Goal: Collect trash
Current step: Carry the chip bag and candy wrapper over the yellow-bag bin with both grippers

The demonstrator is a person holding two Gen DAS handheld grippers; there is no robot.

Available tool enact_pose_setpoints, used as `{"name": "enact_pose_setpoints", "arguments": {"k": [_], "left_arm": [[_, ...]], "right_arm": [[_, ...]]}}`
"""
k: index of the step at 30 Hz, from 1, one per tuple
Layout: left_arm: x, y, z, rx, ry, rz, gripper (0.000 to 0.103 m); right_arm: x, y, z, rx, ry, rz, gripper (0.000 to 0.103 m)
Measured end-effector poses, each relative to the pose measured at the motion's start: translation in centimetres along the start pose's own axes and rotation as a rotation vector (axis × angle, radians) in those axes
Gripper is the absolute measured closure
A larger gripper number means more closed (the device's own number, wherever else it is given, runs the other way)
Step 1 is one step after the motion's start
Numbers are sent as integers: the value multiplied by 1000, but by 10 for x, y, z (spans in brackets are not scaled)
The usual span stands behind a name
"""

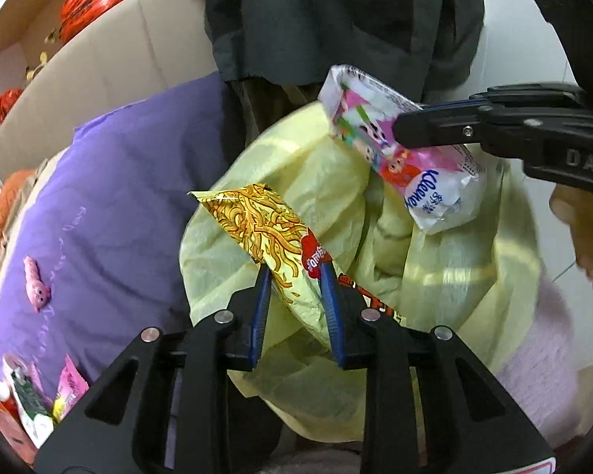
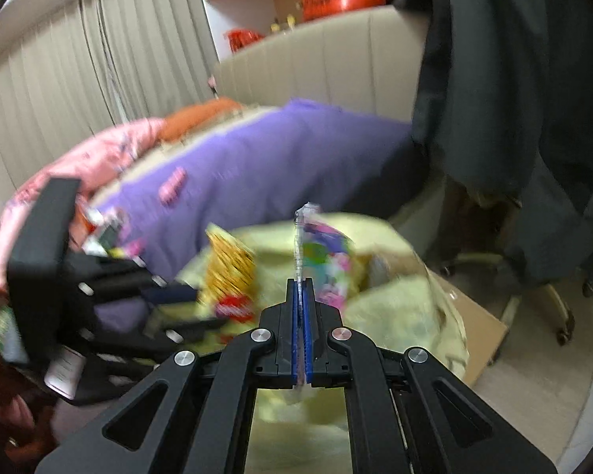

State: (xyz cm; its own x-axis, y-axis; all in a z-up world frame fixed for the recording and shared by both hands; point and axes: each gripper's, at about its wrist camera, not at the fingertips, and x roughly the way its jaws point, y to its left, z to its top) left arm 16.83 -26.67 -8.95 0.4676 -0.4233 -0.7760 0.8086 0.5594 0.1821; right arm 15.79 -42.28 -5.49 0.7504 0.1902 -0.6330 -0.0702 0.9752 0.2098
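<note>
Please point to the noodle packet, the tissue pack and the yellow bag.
noodle packet (image 1: 257,221), left wrist view, printed noodle area
tissue pack (image 1: 439,193), left wrist view, white end by the logo
yellow bag (image 1: 320,173), left wrist view, rim fold

Soft, even indoor light is filling both views, casting only faint shadows. The left wrist view is staying mostly sharp, with glare shining on the tissue pack (image 1: 407,146). The right wrist view is smearing with motion blur across the purple blanket (image 2: 280,158) and yellow bag (image 2: 395,304). Fisheye distortion is bending the edges, and dark vignetting is closing the corners.
</note>
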Motion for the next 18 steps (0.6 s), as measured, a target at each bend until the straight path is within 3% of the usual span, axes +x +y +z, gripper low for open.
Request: {"name": "enact_pose_setpoints", "arguments": {"k": [5,9,12,18], "left_arm": [[7,9,-2,-41,7,-20,80],[5,17,4,-107,-17,-59,79],[3,28,8,-152,-32,-44,79],[-8,47,10,-228,-56,-110,76]], "right_arm": [[-4,-13,-18,-19,19,-94,98],[-11,-19,-26,-9,19,-111,98],[-12,-14,-26,-31,18,-136,98],[-10,-1,-21,-46,11,-87,98]]}}
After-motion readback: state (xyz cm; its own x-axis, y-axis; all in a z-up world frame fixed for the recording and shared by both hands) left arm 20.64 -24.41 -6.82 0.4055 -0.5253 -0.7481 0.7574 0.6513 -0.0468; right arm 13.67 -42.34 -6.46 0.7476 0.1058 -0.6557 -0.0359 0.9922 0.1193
